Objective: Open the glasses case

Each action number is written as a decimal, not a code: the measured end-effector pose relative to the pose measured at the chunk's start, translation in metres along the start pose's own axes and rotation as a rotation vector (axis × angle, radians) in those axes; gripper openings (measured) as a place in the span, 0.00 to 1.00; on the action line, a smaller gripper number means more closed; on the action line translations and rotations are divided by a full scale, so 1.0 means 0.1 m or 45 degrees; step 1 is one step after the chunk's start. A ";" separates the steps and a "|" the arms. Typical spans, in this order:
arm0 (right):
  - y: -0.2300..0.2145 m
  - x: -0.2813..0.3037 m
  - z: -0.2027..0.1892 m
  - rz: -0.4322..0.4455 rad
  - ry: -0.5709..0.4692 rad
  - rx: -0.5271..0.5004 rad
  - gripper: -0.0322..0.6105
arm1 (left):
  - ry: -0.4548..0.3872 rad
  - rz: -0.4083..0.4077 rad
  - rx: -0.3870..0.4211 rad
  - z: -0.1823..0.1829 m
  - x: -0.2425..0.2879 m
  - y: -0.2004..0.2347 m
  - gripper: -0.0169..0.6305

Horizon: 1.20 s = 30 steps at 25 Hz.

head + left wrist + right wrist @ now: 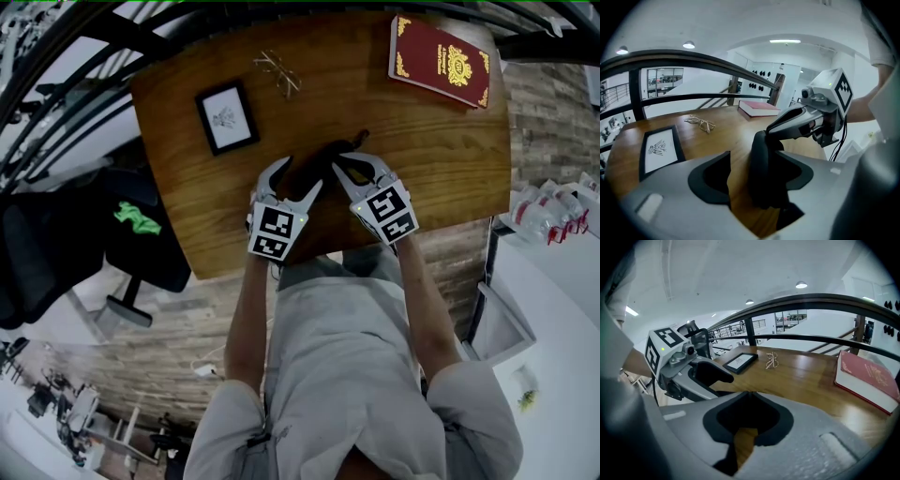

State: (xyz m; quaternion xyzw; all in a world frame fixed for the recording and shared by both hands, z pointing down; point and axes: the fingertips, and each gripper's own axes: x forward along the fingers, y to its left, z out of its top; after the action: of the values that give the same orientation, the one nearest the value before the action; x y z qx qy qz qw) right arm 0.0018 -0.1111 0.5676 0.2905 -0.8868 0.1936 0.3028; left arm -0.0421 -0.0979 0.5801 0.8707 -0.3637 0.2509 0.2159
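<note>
**Steadying the glasses case so that the lid can be lifted**
A picture frame (226, 116) lies at ten o'clock from the case on the desk (431, 159). The left claw (296, 175) is released, and its jaws straddle the dark glasses case (761, 173), which sits near the desk's front edge. The case is closer to that claw's right jaw, with bare wood showing beside the left pad. At three o'clock the right claw (345, 161) is clenched and appears to pinch the case's top edge. The opening seems barely begun, and I cannot tell whether the lid has parted. Next, the left claw likely needs to grip the body while the right lifts.
</note>
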 end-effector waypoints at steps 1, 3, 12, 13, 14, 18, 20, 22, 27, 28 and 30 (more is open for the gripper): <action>0.01 0.00 0.01 0.002 -0.001 0.002 0.09 | 0.017 -0.011 0.011 -0.01 0.03 -0.02 0.50; 0.01 0.01 0.02 -0.001 -0.002 -0.001 0.09 | 0.046 -0.026 0.022 -0.04 0.09 -0.04 0.44; 0.07 -0.01 -0.02 -0.020 0.055 -0.101 0.07 | 0.073 0.014 -0.033 -0.10 0.16 0.02 0.28; 0.07 -0.01 -0.03 -0.025 0.061 -0.115 0.07 | 0.074 0.017 -0.044 -0.10 0.16 0.03 0.27; 0.07 -0.02 -0.05 -0.031 0.069 -0.129 0.07 | 0.074 0.022 -0.057 -0.11 0.16 0.04 0.27; 0.08 -0.06 -0.08 -0.048 0.089 -0.167 0.05 | 0.077 0.055 -0.097 -0.13 0.18 0.12 0.25; 0.09 -0.06 -0.09 -0.046 0.081 -0.175 0.05 | 0.081 0.070 -0.101 -0.14 0.19 0.15 0.23; 0.10 -0.07 -0.10 -0.044 0.070 -0.170 0.05 | 0.083 0.082 -0.103 -0.15 0.20 0.19 0.22; 0.10 -0.12 -0.15 -0.050 0.060 -0.169 0.05 | 0.085 0.111 -0.107 -0.14 0.21 0.26 0.19; 0.10 -0.13 -0.16 -0.050 0.057 -0.168 0.05 | 0.085 0.115 -0.107 -0.15 0.21 0.28 0.19; 0.10 -0.14 -0.18 -0.051 0.050 -0.163 0.05 | 0.085 0.119 -0.107 -0.15 0.22 0.29 0.18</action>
State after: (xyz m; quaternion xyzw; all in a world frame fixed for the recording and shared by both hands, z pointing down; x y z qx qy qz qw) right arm 0.0124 -0.0882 0.5700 0.2846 -0.8852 0.1361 0.3419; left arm -0.0547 -0.1195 0.6101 0.8341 -0.4067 0.2741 0.2525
